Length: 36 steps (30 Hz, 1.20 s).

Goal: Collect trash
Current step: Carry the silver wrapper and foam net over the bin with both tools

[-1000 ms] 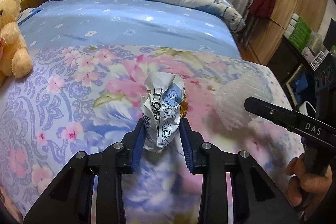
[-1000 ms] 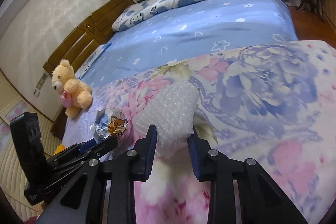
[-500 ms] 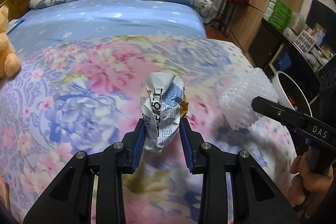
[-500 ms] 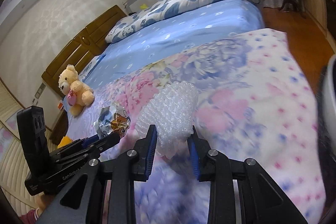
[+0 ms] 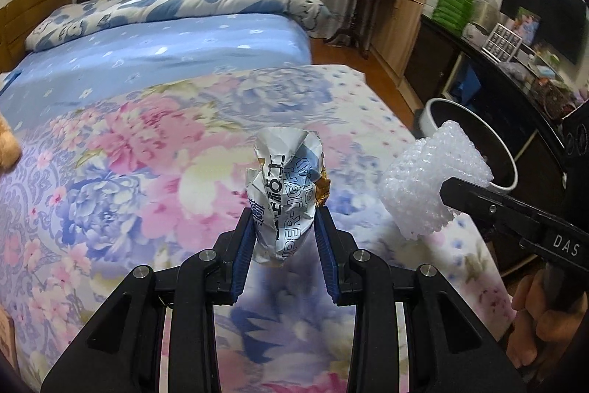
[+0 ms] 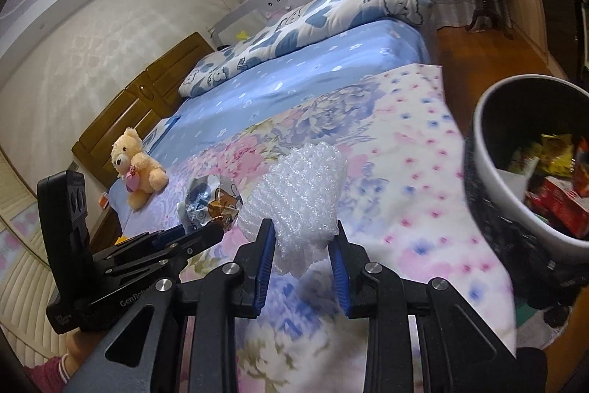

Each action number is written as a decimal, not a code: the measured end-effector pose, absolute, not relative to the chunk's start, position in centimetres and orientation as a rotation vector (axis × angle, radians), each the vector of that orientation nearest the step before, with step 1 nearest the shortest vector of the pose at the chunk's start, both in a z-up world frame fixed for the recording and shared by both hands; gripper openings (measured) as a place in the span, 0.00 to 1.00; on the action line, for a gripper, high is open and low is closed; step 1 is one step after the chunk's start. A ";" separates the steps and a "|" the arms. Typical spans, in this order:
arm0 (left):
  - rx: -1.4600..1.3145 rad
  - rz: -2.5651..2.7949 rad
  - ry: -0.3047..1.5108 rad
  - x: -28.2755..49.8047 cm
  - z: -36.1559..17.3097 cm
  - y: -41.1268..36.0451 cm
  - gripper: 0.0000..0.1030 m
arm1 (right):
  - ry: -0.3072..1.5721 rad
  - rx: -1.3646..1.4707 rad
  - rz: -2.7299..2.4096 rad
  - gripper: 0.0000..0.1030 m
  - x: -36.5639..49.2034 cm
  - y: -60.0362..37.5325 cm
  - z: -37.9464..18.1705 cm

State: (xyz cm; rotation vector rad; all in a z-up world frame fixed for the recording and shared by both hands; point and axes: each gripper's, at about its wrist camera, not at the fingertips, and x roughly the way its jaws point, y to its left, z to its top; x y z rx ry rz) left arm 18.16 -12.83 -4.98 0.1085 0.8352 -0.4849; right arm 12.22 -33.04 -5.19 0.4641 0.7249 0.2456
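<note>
Floral bedding (image 5: 121, 172) in pink and blue covers the near bed, with a plain blue sheet and a cartoon-print quilt beyond, a wooden headboard, curtains and wardrobes around the room. At the bed's far corner stands my white trash bin (image 6: 489, 179), already holding colourful wrappers. I judge I'm mid-carry: both pieces are off the bedding but neither is over the bin's mouth yet. My left gripper (image 5: 283, 238) pinches a crumpled foil wrapper (image 5: 285, 194) upright between its blue pads. My right gripper (image 6: 302, 245) squeezes a wad of bubble wrap (image 6: 302, 190), close to the bin's rim. What's left is reaching over the bin and letting both go. A teddy bear (image 6: 138, 168) sits by the headboard, not trash as I read it.
</note>
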 end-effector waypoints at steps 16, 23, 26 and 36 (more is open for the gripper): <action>0.169 -0.567 0.832 15.9 -5.1 -17.4 0.30 | 0.701 0.501 0.169 0.29 8.1 -37.0 -5.0; 0.186 -0.592 0.832 15.5 -5.2 -18.8 0.30 | 0.690 0.512 0.147 0.29 7.0 -38.5 -4.9; 0.192 -0.608 0.833 15.3 -5.2 -19.6 0.30 | 0.683 0.516 0.139 0.29 6.5 -39.1 -4.7; 0.218 -0.663 0.831 14.9 -5.0 -22.5 0.30 | 0.670 0.530 0.083 0.29 5.4 -41.7 -4.6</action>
